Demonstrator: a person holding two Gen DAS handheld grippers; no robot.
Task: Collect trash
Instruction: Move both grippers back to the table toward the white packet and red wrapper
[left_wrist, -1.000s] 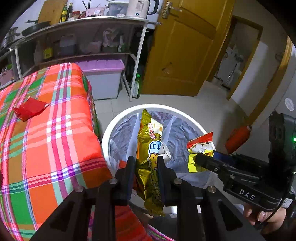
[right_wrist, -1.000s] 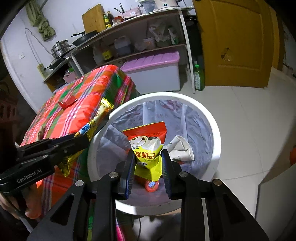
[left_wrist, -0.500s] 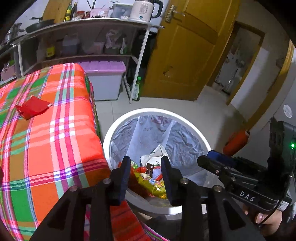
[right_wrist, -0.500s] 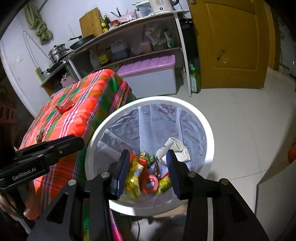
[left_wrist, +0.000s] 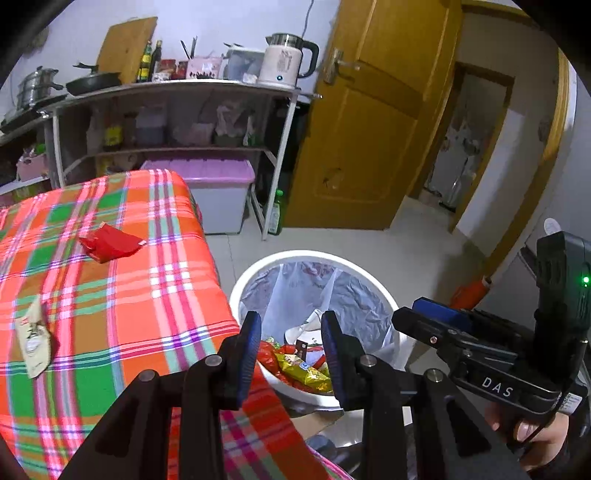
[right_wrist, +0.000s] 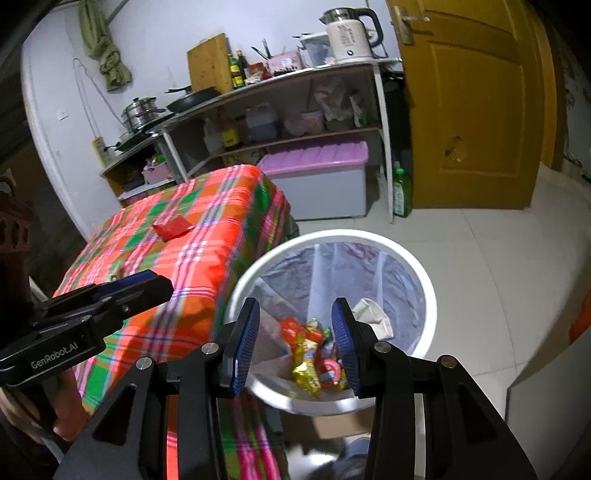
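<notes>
A white trash bin with a clear liner stands on the floor beside the plaid-covered table; it also shows in the right wrist view. Several snack wrappers lie inside it. My left gripper is open and empty above the bin's near rim. My right gripper is open and empty over the bin. A red wrapper lies on the table, seen also in the right wrist view. A beige packet lies near the table's left edge.
A metal shelf rack with pans, bottles and a kettle stands behind the table. A purple-lidded storage box sits under it. A yellow door is at the right. A green bottle stands on the tiled floor.
Both grippers opened and let go of their snack wrappers, which dropped into the bin. Both grippers then rose and pulled back a little.
</notes>
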